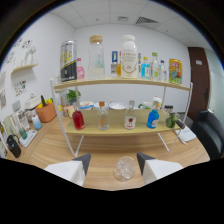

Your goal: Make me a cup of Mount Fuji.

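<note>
A clear empty glass (124, 168) stands on the wooden table (100, 150), between my gripper's (114, 160) two white fingers. The gripper is open: the glass sits close to the right finger (152, 169), with a wider gap to the left finger (72, 169). Beyond the fingers stands a two-level wooden shelf (120, 83). Its lower level holds a red bottle (78, 120), a clear bottle with an orange cap (103, 120), a red-labelled bottle (130, 120) and a blue bottle (153, 119). On top are a black and yellow can (68, 61), a cork-lidded jar (96, 55) and a white bottle (128, 55).
An orange pot (46, 113) and small items stand on the table left of the shelf, under a wall shelf (25, 67). A black chair (209, 132) stands to the right, with a dark door (199, 75) behind it. The shelf's white legs (77, 147) reach the table ahead.
</note>
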Demonstrator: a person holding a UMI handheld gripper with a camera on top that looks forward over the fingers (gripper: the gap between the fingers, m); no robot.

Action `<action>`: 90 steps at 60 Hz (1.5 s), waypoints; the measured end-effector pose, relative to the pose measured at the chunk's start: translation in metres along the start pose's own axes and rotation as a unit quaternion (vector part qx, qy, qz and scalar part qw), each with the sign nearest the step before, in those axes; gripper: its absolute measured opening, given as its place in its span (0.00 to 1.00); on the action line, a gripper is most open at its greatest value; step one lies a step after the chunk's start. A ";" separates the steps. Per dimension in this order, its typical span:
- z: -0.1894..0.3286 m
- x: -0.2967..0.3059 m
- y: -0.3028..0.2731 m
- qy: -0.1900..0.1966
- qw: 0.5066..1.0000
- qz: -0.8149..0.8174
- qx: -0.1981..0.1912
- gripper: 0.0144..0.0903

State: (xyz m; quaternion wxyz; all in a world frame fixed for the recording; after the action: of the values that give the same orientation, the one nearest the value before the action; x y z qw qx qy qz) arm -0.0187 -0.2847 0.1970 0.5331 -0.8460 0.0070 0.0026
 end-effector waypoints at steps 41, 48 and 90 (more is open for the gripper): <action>0.179 -0.034 -0.064 0.007 0.997 0.014 0.075 0.40; 0.180 -0.034 -0.064 0.004 0.997 0.001 0.083 0.30; 0.082 -0.069 0.023 -0.077 0.995 0.052 0.036 0.28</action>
State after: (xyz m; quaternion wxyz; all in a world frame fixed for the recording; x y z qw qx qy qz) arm -0.0878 -0.2203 0.1414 0.5614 -0.8220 0.0100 0.0949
